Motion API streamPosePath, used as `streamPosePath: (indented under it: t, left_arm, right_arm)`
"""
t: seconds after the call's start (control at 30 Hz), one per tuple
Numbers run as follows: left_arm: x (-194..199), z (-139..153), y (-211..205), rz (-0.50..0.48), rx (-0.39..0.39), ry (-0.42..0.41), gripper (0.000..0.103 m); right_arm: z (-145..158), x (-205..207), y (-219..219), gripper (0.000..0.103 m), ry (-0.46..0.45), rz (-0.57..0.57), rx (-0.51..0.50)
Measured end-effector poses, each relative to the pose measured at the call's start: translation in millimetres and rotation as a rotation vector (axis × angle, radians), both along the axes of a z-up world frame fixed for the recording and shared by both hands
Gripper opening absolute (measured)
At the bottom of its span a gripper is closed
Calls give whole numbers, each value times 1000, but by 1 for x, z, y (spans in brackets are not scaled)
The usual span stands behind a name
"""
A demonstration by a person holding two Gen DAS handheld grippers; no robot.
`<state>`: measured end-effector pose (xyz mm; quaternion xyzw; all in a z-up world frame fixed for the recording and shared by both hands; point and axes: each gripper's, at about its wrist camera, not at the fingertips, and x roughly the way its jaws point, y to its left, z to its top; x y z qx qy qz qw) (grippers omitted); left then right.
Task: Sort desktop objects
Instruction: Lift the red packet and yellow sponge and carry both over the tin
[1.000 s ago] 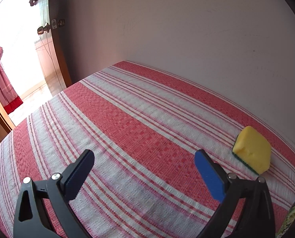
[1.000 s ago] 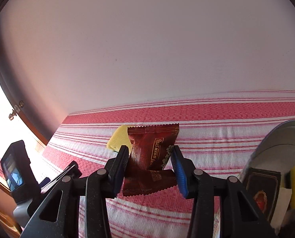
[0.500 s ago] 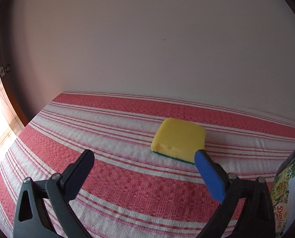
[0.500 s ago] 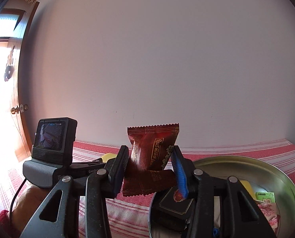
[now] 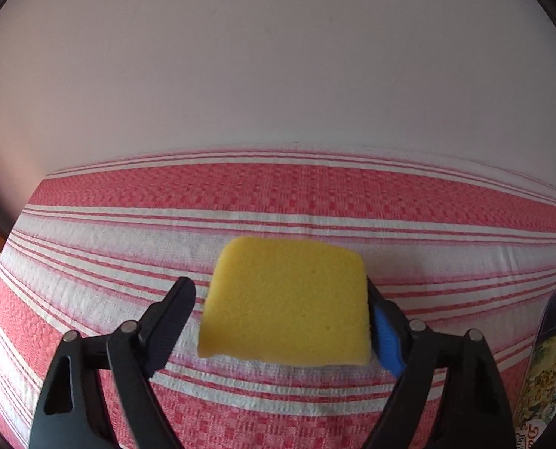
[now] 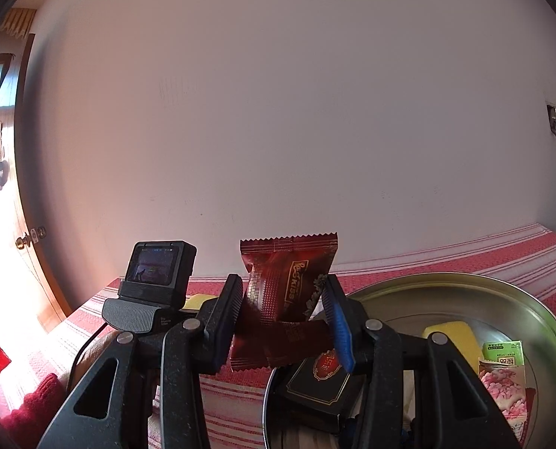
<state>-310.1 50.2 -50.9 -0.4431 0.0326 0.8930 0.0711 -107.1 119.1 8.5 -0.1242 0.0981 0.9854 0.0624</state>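
Observation:
A yellow sponge (image 5: 287, 301) lies on the red and white striped tablecloth (image 5: 278, 194). My left gripper (image 5: 281, 321) is open around it, one finger on each side; the right finger (image 5: 384, 331) is at its edge. My right gripper (image 6: 283, 316) is shut on a dark red snack packet (image 6: 287, 286) and holds it above the near left rim of a round metal tray (image 6: 517, 299). The tray holds a black box (image 6: 324, 381), a second yellow sponge (image 6: 453, 336) and small packets (image 6: 502, 374).
The white wall stands close behind the table. A printed packet (image 5: 547, 374) shows at the right edge of the left wrist view. The left gripper's camera unit (image 6: 158, 280) and the hand holding it sit left of the tray. A door (image 6: 27, 239) is at far left.
My left gripper has swung right and moved forward until the sponge sits between its fingers. My right gripper has carried the packet right, toward the tray.

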Motion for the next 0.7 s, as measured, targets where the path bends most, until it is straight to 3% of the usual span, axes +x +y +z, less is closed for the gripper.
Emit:
streamPosePath:
  t: [0.07, 0.2, 0.33, 0.4, 0.53, 0.7]
  left_arm:
    - [1, 3, -8, 22, 30, 8, 70]
    - [18, 13, -11, 60, 40, 50, 69]
    - [72, 44, -18, 147, 73, 289, 70]
    - [91, 54, -13, 158, 51, 349, 70]
    - [125, 67, -8, 169, 69, 407, 70]
    - [165, 73, -9, 180, 157, 435, 70]
  right_arm:
    - [-2, -3, -10, 47, 1, 8, 15]
    - [2, -2, -10, 47, -1, 7, 35]
    - [-3, -5, -7, 47, 5, 3, 44]
    - [-3, -6, -9, 47, 6, 8, 50]
    - [-8, -11, -16, 47, 21, 4, 91]
    - [-7, -6, -19, 47, 40, -13, 104]
